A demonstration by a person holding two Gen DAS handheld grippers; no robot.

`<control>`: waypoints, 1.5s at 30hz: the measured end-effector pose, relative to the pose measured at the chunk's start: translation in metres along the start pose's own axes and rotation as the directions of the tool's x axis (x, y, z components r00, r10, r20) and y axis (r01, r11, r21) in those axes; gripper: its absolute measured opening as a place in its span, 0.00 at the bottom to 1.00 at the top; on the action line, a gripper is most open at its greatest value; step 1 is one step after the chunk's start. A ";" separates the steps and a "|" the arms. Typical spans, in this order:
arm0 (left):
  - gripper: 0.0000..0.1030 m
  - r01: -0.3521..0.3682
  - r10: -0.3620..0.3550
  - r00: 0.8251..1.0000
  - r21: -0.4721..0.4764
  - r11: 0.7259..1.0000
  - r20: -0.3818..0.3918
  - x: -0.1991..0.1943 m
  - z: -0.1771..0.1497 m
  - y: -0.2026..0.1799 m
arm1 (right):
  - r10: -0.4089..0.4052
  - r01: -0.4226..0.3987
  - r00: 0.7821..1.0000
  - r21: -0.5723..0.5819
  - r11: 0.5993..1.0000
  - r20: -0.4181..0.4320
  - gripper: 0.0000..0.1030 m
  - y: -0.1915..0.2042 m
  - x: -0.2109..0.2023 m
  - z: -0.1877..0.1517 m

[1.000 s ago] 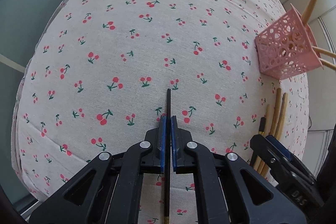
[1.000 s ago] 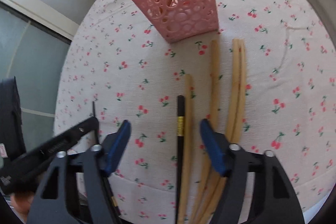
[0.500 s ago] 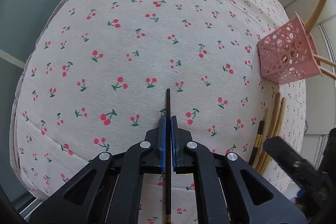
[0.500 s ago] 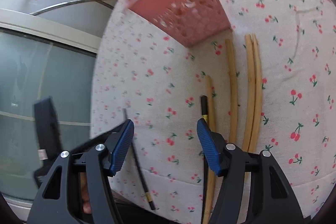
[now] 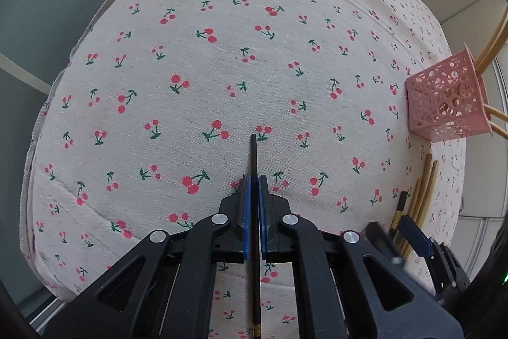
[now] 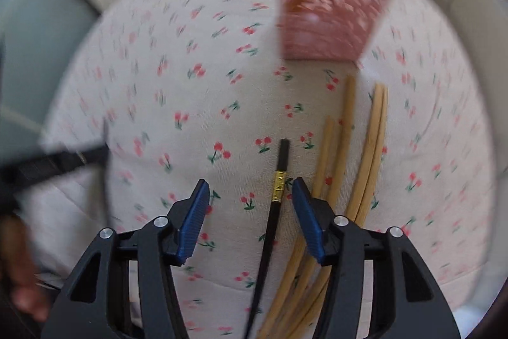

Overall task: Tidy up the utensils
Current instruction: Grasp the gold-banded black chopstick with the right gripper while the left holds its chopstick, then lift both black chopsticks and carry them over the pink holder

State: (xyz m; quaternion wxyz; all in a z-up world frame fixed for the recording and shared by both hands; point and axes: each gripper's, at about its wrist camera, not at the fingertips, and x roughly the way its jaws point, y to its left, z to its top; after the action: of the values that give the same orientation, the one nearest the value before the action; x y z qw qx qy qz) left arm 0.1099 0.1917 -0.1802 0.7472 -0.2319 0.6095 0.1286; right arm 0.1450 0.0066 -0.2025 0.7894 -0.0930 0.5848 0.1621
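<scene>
Round table under woven cherry-print cloth (image 5: 222, 59). Pink perforated plastic basket (image 5: 444, 104) at right edge, pale sticks leaning out of it. Bamboo chopsticks (image 6: 365, 154) loose on cloth just before basket, long, slender, slightly bowed. Left gripper (image 5: 253, 180) clamped tight on thin black chopstick (image 5: 253, 154), tip projecting beyond blue pads. Right gripper (image 6: 250, 189) just been closing, jaws apart, straddling second black chopstick (image 6: 279, 177) with gold band; pads not touching it.

A table covered with a cherry-print cloth (image 5: 222, 59) carries everything. On it stands a pink perforated basket (image 5: 444, 104). Near the basket lie several bamboo chopsticks (image 6: 368, 154) and one black chopstick (image 6: 276, 205).
</scene>
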 end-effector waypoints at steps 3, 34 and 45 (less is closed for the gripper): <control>0.06 -0.018 0.018 1.000 0.019 1.000 0.008 0.001 -0.001 -0.006 | -0.042 0.043 0.999 -0.062 0.997 0.027 0.29 0.014 0.000 -0.003; 0.04 0.017 -0.105 0.890 0.198 0.980 0.444 -0.109 -0.041 -0.066 | 0.186 -0.287 0.875 0.170 0.943 0.448 0.07 -0.110 -0.160 -0.031; 0.04 0.049 -0.189 0.826 0.266 0.963 0.531 -0.161 -0.058 -0.086 | 0.214 -0.364 0.820 0.197 0.910 0.530 0.07 -0.138 -0.205 -0.046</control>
State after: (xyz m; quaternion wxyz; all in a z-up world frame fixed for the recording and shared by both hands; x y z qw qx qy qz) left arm 0.0651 0.1030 -0.0163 0.9199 -0.1304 0.3635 0.0677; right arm 0.1002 -0.1671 -0.0271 0.8836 0.1589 0.3859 0.2122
